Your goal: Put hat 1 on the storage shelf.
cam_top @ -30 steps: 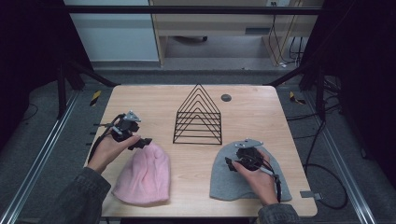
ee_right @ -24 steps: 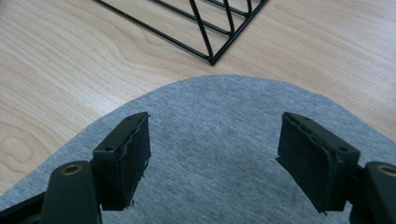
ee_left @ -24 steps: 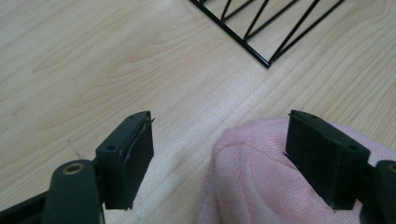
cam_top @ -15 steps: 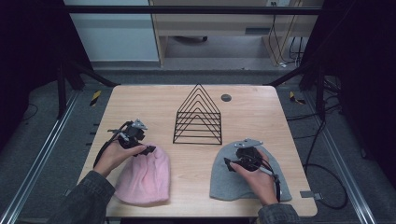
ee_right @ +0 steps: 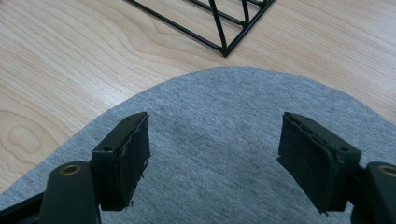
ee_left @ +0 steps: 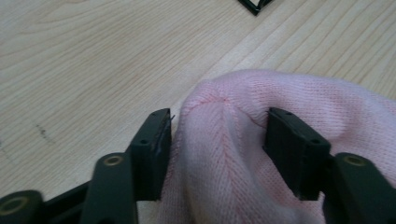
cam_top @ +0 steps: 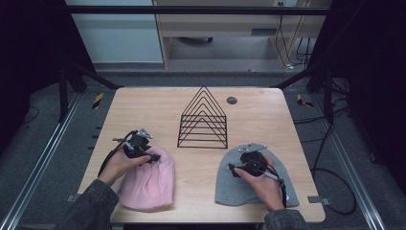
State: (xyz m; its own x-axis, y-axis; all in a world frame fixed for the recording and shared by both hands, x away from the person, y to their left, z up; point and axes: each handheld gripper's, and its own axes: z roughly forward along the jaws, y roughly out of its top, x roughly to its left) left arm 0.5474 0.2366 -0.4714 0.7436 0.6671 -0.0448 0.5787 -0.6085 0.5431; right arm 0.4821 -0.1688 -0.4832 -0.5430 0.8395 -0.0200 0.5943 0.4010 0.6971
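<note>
A pink knitted hat (cam_top: 148,184) lies flat at the front left of the wooden table (cam_top: 143,105). My left gripper (cam_top: 154,157) is at its far rim. In the left gripper view the jaws of my left gripper (ee_left: 217,135) stand apart, one on each side of a raised fold of the pink hat (ee_left: 224,154), both touching the knit. A grey hat (cam_top: 234,189) lies at the front right. My right gripper (cam_top: 233,170) hangs low over it, open. In the right gripper view the grey hat (ee_right: 219,126) lies flat between the wide jaws of my right gripper (ee_right: 215,149).
A black wire rack (cam_top: 203,120) with triangular frames stands mid-table behind both hats; its corner also shows as the rack (ee_right: 219,23) just beyond the grey hat. A small dark round disc (cam_top: 231,100) sits on the far right of the table. Cables trail from both grippers.
My left gripper has moved right and toward the front, from bare table onto the pink hat's rim, and now straddles a fold. The right gripper has barely shifted.
</note>
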